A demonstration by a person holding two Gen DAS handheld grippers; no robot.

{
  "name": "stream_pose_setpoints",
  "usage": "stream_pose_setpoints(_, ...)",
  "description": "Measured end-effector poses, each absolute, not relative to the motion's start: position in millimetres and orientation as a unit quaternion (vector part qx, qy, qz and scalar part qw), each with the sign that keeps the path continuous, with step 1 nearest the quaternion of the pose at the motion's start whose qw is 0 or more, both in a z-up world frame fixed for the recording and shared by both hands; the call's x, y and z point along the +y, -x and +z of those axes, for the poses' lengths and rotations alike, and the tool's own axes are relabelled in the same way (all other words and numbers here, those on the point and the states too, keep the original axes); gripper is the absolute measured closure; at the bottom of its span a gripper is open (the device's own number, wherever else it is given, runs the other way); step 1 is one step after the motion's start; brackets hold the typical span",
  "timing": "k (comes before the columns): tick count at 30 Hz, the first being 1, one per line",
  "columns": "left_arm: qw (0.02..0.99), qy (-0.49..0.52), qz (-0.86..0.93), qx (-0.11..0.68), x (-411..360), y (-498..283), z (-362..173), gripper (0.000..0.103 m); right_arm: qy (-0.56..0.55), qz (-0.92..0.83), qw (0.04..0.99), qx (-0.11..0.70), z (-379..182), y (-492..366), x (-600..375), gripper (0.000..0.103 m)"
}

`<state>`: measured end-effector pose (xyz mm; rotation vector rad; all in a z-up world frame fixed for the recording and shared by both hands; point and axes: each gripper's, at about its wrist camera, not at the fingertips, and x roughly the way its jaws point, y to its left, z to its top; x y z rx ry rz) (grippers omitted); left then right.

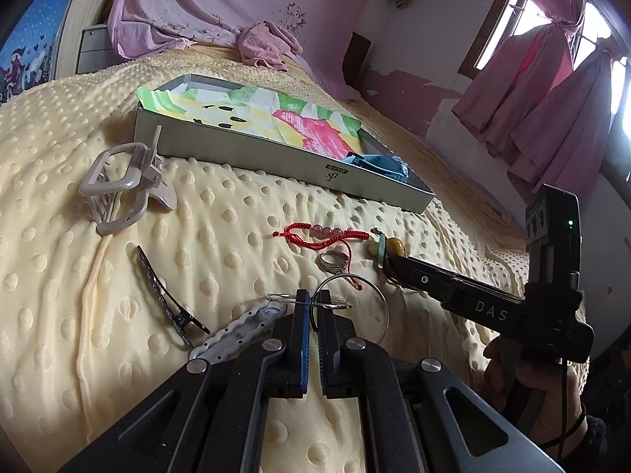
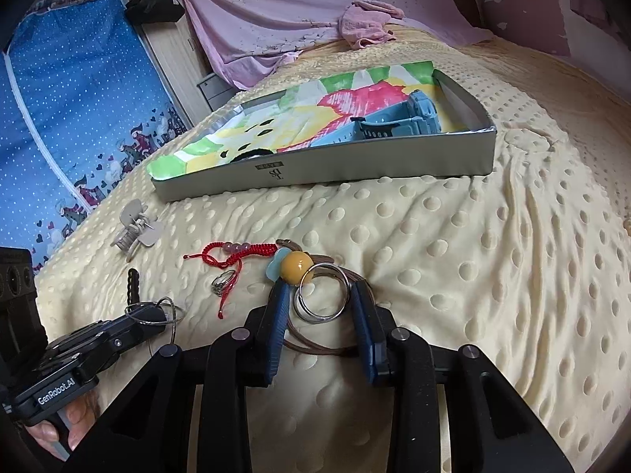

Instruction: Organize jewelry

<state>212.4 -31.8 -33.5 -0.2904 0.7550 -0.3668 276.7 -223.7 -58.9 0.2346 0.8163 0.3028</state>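
1. Left gripper point(image 1: 314, 302): jaws pinched fully closed on a thin silver wire hoop point(image 1: 357, 301), which hangs across and just beyond the tips.
2. Right gripper point(image 2: 321, 307): jaws partly apart, pads clear of everything; between them, flat on the yellow dotted blanket point(image 2: 453, 260), a silver ring pair point(image 2: 321, 295) on a brown cord point(image 2: 315, 349), with an amber bead point(image 2: 296, 265) just past the left fingertip.
3. Beyond both sets of tips: grey box point(image 2: 355, 165), open, a blue watch point(image 2: 394, 122) already inside.
4. Advisable: lower until pads flank the cord near the bead, close gently, lift straight.
5. Risk: trailing cord snagging the red braided bracelet point(image 2: 236, 254) or small ring point(image 2: 223, 283) left of the jaws.
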Motion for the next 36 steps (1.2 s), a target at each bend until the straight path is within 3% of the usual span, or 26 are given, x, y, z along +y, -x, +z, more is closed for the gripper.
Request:
stream_pose_setpoints(3,0.903,0.141,-0.178,0.366,-32,-213,-34,0.099,-0.121,0.144,0.902,0.39,-59,-274,-227,0.081)
stream_pose_setpoints(4,0.903,0.141,-0.178,0.366,-32,-213,-34,0.099,-0.13,0.143,0.902,0.387,-59,-273,-230,0.09)
stream_pose_setpoints(6,0.903,0.142,-0.18,0.364,-31,-212,-33,0.099,-0.144,0.144,0.901,0.382,-59,-270,-236,0.097)
stream_pose_setpoints(16,0.907,0.133,-0.183,0.355,-34,-215,-21,0.099,-0.152,0.148,0.923,0.322,-40,-254,-245,0.099)
stream_pose_setpoints(26,0.927,0.111,-0.179,0.311,-41,-269,36,0.099,-0.131,0.173,0.941,0.261,20,-285,-247,0.099)
stream_pose_setpoints(36,0.927,0.082,-0.15,0.334,-48,-356,37,0.099,-0.13,0.181,0.928,0.299,4,-368,-236,0.099)
